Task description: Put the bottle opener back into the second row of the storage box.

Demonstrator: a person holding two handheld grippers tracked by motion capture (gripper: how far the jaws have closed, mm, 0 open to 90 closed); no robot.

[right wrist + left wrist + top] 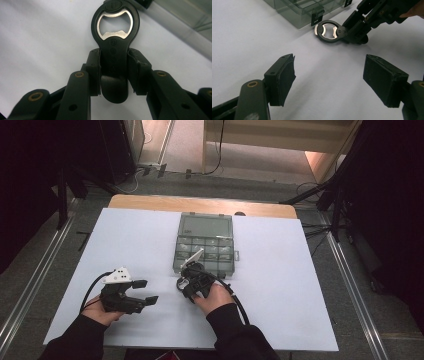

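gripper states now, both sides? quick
Left gripper: open, nothing between the jaws, over the bare white table.
Right gripper: closed on the handle of the black bottle opener, beside the clear compartment box.

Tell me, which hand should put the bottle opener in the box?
Right. The right gripper already clamps the black bottle opener with the metal ring beside the clear plastic compartment box; the left gripper is open and farther away.

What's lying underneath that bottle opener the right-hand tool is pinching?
Under the bottle opener is the white table cover, showing through its metal-rimmed hole. The right gripper fingers clamp its handle; whatever lies beneath handle and fingers is covered.
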